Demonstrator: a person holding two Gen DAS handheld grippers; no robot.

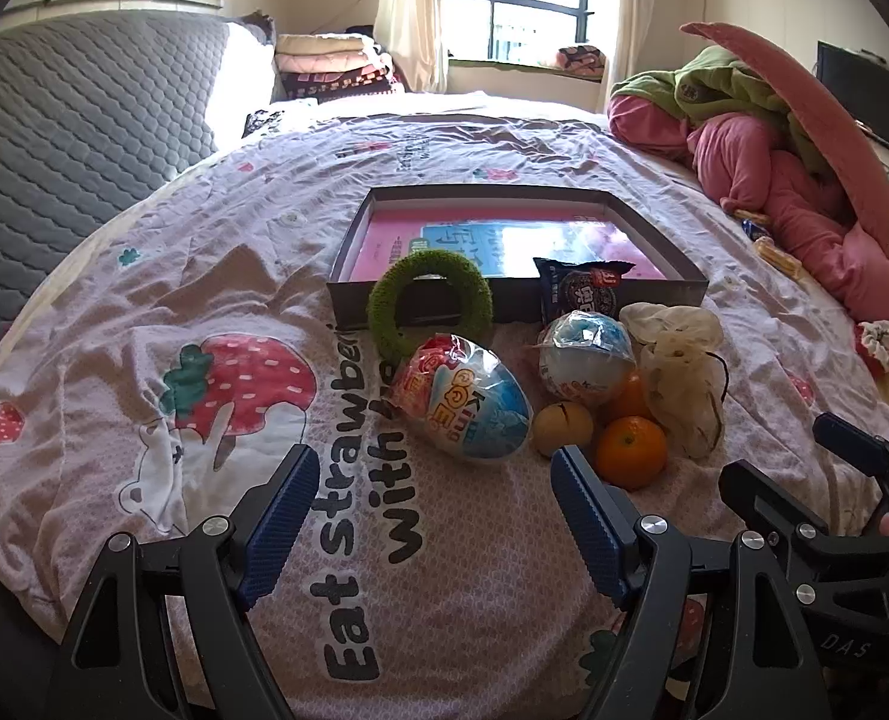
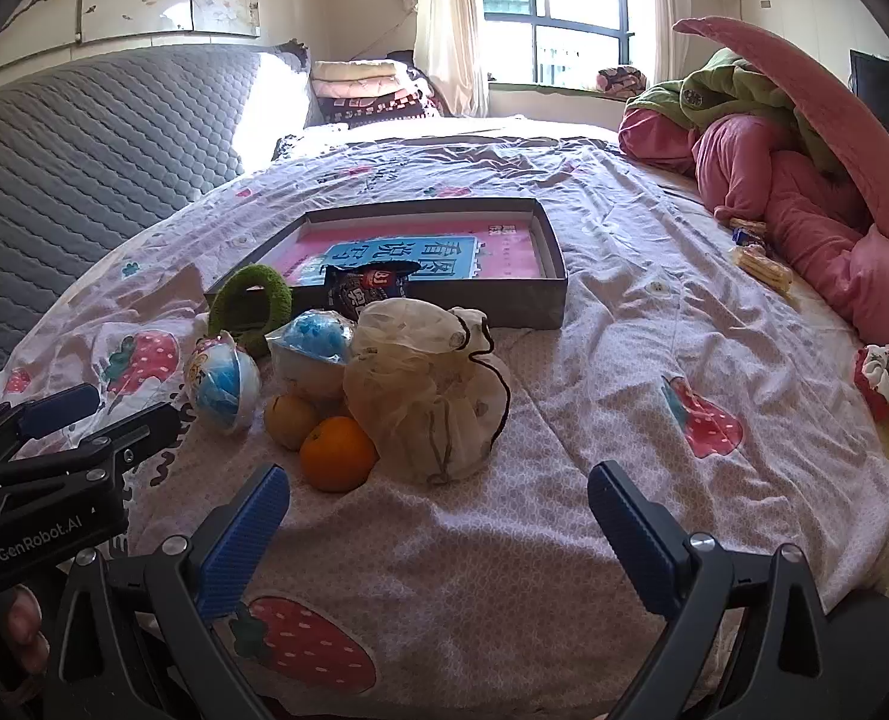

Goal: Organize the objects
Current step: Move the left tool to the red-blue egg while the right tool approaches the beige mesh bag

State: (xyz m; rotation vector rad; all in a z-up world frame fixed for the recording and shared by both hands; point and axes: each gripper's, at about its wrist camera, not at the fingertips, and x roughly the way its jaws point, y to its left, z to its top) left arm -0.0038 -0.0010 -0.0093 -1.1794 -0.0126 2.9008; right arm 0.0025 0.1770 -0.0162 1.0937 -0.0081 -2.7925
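Objects sit clustered on the bed (image 1: 144, 276) before the box (image 1: 654, 222): egg (image 1: 468, 402), ball (image 1: 585, 357), oranges (image 1: 630, 450), bag (image 1: 684, 378), ring (image 1: 429, 294). I see left tool (image 1: 432, 498) and right tool (image 2: 438, 510) both spread, empty. Risk: round items may roll on the soft quilt if nudged; the bag may slump. Legible: "Eat Strawberry with…", "King", "GenRobot.AI".

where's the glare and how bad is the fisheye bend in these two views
Left wrist view: sunlight from the window washes out the pillow and far bed edge; the box bows outward, dark corners vignette. Right wrist view: the same blown-out window and pillow; the headboard curves strongly.
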